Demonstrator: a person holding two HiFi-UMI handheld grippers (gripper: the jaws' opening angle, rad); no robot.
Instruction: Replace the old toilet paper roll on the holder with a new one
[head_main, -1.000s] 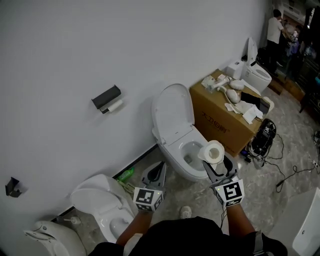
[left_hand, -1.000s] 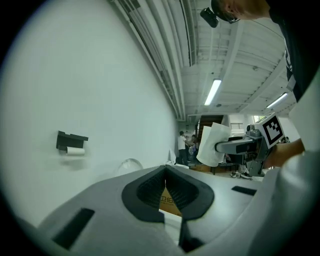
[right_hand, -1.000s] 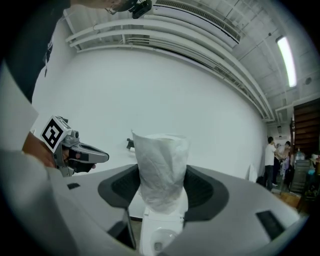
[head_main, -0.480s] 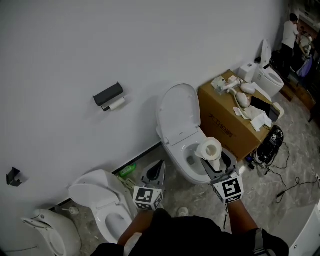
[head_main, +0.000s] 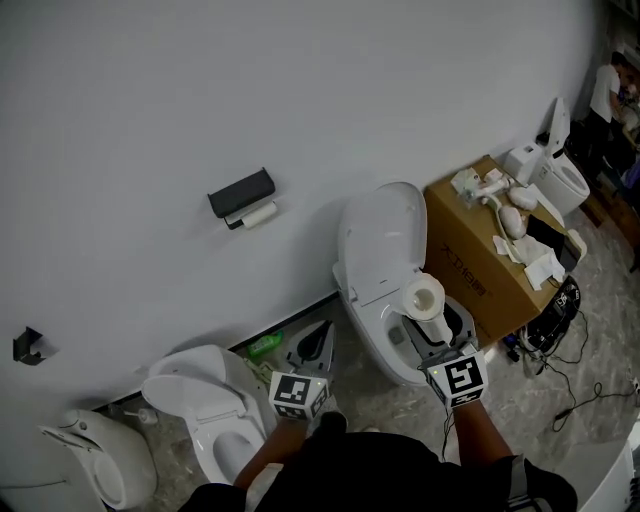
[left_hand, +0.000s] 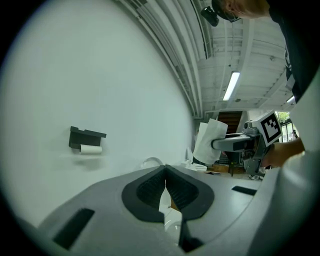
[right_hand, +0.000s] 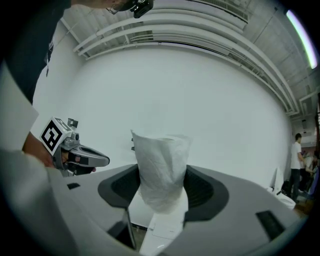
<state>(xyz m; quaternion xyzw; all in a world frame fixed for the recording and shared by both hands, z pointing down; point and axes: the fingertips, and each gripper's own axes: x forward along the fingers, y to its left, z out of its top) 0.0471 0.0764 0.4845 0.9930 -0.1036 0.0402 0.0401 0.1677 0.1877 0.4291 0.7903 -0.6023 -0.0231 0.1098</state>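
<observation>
The right tool (head_main: 432, 318) clamps the new roll (head_main: 423, 297), ready for the wall holder (head_main: 241, 192), while the left tool (head_main: 318, 340), jaws together and empty, is likely free for the old roll (head_main: 258, 214).

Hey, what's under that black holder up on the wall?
A thin white roll sits right beneath the black holder, against the wall. Whatever bar carries it is covered by the roll and the holder, so it cannot be seen.
</observation>
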